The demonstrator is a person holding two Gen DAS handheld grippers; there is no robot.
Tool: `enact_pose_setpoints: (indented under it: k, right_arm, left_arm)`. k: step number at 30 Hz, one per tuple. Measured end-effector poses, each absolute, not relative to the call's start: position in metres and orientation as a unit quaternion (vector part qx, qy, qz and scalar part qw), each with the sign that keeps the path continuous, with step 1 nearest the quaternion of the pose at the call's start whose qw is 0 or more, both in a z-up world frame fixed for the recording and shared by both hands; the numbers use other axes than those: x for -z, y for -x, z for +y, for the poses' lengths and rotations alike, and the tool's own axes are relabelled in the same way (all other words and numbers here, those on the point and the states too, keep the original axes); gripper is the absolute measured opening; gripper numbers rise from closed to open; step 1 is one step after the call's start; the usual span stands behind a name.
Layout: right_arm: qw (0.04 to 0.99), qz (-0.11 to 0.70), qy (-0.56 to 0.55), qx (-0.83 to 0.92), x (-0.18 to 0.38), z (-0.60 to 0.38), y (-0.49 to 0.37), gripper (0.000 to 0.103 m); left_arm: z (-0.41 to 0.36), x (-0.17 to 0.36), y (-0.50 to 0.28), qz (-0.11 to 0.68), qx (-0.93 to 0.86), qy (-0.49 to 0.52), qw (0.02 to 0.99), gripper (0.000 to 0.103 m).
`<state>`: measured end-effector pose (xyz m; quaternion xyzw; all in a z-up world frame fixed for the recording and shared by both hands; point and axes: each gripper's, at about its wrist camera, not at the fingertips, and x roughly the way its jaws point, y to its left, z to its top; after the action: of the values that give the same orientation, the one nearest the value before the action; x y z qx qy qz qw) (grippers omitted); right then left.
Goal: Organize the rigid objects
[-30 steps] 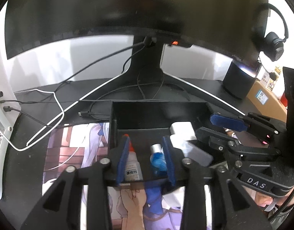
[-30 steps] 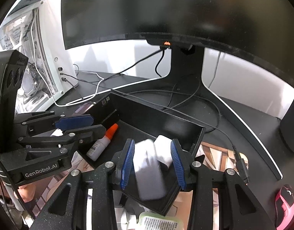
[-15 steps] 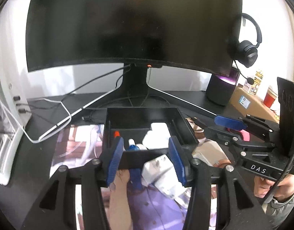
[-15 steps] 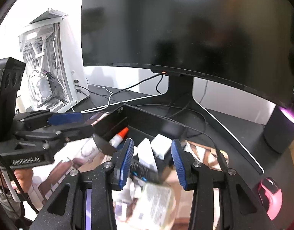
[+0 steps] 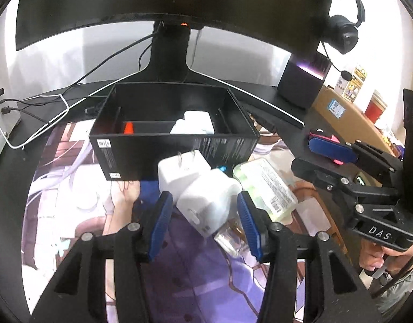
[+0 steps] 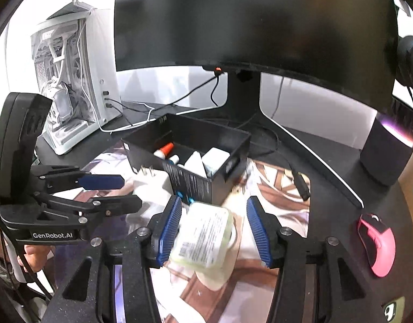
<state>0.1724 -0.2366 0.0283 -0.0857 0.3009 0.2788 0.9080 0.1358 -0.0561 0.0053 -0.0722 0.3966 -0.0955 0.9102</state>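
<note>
Left tongs (image 5: 203, 222) hang apart around a white charger (image 5: 210, 202) lying on the counter (image 5: 276, 97) before the black box (image 5: 176, 148). It looks stiff, smooth, fairly light: pinch its flat sides. Right tongs (image 6: 213, 231) are opening over a pale packet (image 6: 203, 238), gripping nothing.

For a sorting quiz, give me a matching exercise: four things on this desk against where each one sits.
Things:
1. glue bottle with orange cap
2. white charger
3. pale green case
4. pink mouse

Places:
A. on bare black desk, off the mat
B. between the left gripper's fingers
C. inside the black box
D. between the right gripper's fingers

Pairs: 1-C, 2-B, 3-D, 4-A
</note>
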Motion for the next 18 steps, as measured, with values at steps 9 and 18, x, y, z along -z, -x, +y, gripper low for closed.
enact_pose_setpoints:
  k: [9, 18]
  right_arm:
    - [0.905, 0.314, 0.081, -0.275, -0.017, -0.244, -0.175, 0.052]
    - [0.902, 0.323, 0.08, -0.274, -0.012, -0.243, -0.178, 0.052]
  left_arm:
    - [-0.068, 0.006, -0.122, 0.409, 0.107, 0.086, 0.902, 0.052]
    - [-0.08, 0.016, -0.127, 0.426, 0.113, 0.088, 0.893, 0.067]
